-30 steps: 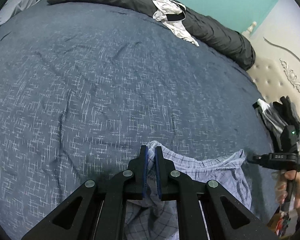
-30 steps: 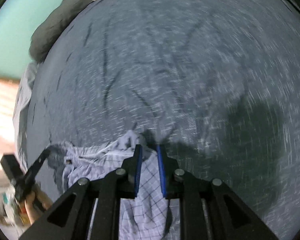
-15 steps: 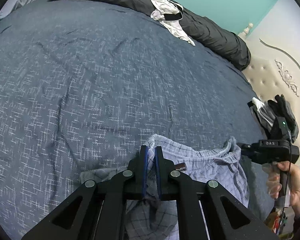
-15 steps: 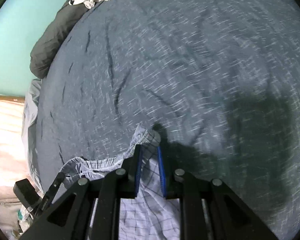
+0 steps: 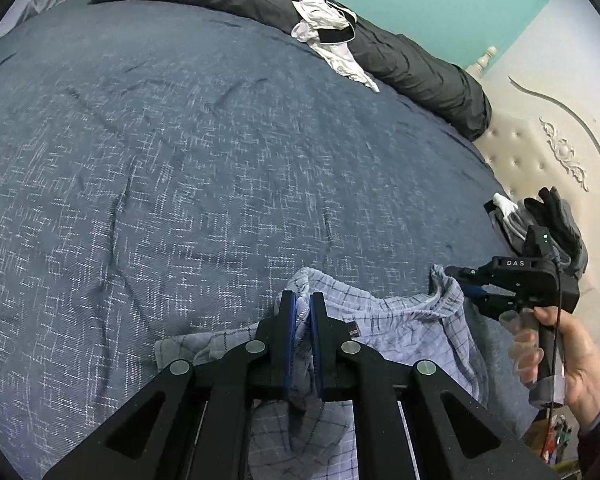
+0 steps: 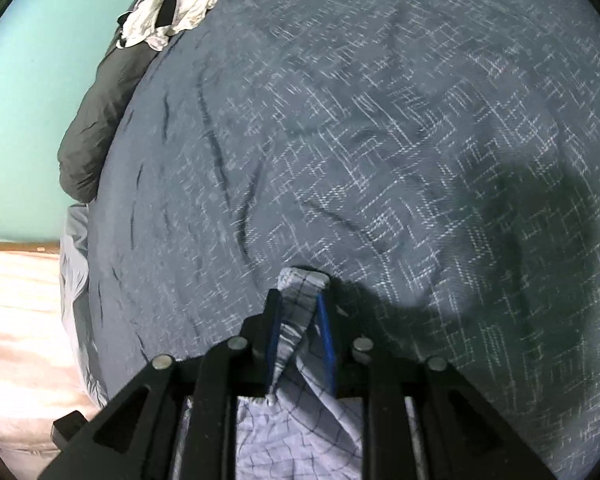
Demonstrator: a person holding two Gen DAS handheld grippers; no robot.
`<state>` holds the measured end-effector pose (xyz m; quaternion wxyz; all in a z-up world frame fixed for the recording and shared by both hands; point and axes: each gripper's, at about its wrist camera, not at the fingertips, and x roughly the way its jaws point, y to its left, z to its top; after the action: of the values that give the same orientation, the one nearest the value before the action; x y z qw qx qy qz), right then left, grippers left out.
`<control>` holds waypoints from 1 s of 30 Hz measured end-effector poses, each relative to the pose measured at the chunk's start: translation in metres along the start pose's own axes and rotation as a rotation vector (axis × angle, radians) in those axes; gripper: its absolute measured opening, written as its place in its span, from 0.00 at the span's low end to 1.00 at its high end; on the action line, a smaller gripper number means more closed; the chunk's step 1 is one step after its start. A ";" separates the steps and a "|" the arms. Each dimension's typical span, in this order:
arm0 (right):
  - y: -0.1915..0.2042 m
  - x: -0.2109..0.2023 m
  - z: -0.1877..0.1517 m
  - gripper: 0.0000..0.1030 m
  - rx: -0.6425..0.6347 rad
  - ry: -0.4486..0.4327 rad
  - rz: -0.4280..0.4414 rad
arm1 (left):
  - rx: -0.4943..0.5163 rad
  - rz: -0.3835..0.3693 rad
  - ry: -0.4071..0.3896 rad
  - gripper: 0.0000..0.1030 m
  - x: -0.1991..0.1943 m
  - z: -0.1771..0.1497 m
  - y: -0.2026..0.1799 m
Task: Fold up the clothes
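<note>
Both grippers pinching light-blue checked shorts at the near edge of the blue bed cover

Left gripper and right gripper are each clamped on the rumpled waistband; only the left view shows the person's hand.

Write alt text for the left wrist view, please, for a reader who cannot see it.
The left tongs grip a light blue checked garment on a dark blue bedspread. At right, a hand holds the right tongs at the garment's other corner.

Left gripper clamping plaid garment
</note>
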<state>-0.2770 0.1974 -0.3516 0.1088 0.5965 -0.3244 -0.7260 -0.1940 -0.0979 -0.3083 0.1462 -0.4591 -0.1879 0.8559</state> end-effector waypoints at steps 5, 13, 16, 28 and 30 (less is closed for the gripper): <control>0.011 0.008 -0.005 0.19 -0.012 -0.011 0.020 | 0.000 -0.003 -0.003 0.07 -0.002 -0.001 0.000; 0.027 0.021 -0.011 0.18 -0.053 -0.012 -0.011 | 0.003 -0.003 -0.004 0.07 -0.004 -0.001 0.000; 0.037 0.022 -0.014 0.07 -0.087 -0.024 -0.031 | -0.001 -0.002 -0.006 0.07 -0.005 -0.001 0.001; 0.056 0.039 -0.024 0.05 -0.098 0.029 0.006 | -0.013 -0.008 -0.011 0.07 -0.006 -0.001 -0.002; 0.060 0.043 -0.028 0.06 -0.102 0.033 0.026 | -0.013 -0.010 -0.014 0.07 -0.007 0.000 -0.002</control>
<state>-0.2757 0.1180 -0.3521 0.1539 0.5976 -0.2930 -0.7303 -0.1899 -0.0991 -0.3027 0.1462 -0.4532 -0.1966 0.8571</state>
